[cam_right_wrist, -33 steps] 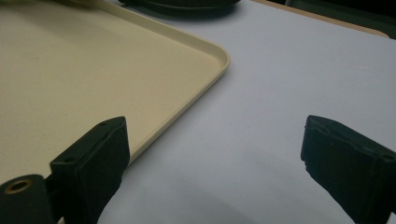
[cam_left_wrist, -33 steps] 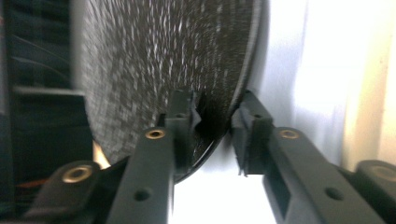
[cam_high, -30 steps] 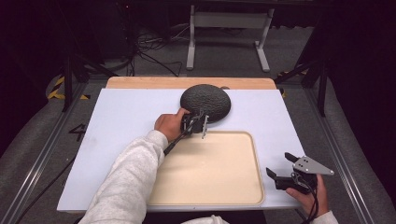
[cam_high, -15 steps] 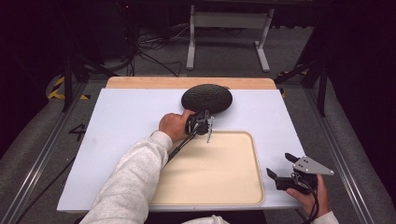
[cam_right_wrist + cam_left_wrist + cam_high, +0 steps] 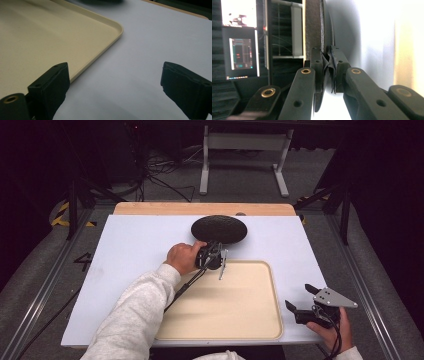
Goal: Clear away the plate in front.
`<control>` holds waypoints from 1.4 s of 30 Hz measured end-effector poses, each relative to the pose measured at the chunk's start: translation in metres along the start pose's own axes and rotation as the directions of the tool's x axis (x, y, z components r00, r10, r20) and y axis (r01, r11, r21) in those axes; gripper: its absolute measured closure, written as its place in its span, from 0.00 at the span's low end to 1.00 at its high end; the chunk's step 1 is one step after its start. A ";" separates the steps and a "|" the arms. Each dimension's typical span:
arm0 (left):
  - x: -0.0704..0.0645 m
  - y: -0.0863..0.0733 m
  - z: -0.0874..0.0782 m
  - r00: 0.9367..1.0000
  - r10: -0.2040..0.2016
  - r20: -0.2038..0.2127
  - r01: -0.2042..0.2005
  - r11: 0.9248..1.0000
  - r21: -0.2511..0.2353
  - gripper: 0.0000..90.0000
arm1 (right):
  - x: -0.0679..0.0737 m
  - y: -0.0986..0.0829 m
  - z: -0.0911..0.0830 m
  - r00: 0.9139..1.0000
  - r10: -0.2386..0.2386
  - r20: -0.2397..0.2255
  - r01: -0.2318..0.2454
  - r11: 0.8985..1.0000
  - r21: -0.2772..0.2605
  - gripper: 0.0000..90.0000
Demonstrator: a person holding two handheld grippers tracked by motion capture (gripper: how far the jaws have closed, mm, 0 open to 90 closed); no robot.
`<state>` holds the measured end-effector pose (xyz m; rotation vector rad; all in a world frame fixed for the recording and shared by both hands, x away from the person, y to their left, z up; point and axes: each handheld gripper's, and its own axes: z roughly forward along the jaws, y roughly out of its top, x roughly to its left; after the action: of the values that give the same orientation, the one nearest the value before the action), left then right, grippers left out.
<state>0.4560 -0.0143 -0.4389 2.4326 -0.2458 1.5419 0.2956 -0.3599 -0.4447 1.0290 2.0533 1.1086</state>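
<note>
Dark room all round: black floor strewn with cables [image 5: 150,167], a pale metal stand [image 5: 242,150] on two legs at the far side, yellow-and-black tape [image 5: 62,215] on the floor at far left. Lit monitor screens [image 5: 239,50] off in the dark, seen in the left gripper view.

Worktop [image 5: 130,250] covered in a white sheet, bare wood strip along its far edge. Metal rails down both long sides.

On the near half of the sheet, right of centre, a cream tray [image 5: 240,305], shallow-rimmed with rounded corners, nothing in it. Rounded corner of the same tray [image 5: 110,27] in the right gripper view.

Beyond the tray's far rim, a dark round textured dish [image 5: 219,229], tipped up on the sheet and seen edge-on [image 5: 318,27] in the left gripper view.

Left tool [image 5: 215,256] held in a grey-sleeved arm, clenched on the near rim of that dish, both jaws pinching it from either side.

Right tool [image 5: 305,301] near the worktop's near-right corner, just right of the tray, released, jaws well apart over bare white sheet.
</note>
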 end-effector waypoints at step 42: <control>-0.065 0.008 -0.207 0.991 0.130 -0.034 -0.134 0.950 -0.282 0.90 | 0.003 0.001 0.004 1.000 -0.001 0.017 0.001 1.000 0.026 0.11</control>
<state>0.2481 0.0406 -0.4120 2.2169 -0.5959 1.4610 0.2973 -0.3554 -0.4459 1.0467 2.0597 1.0717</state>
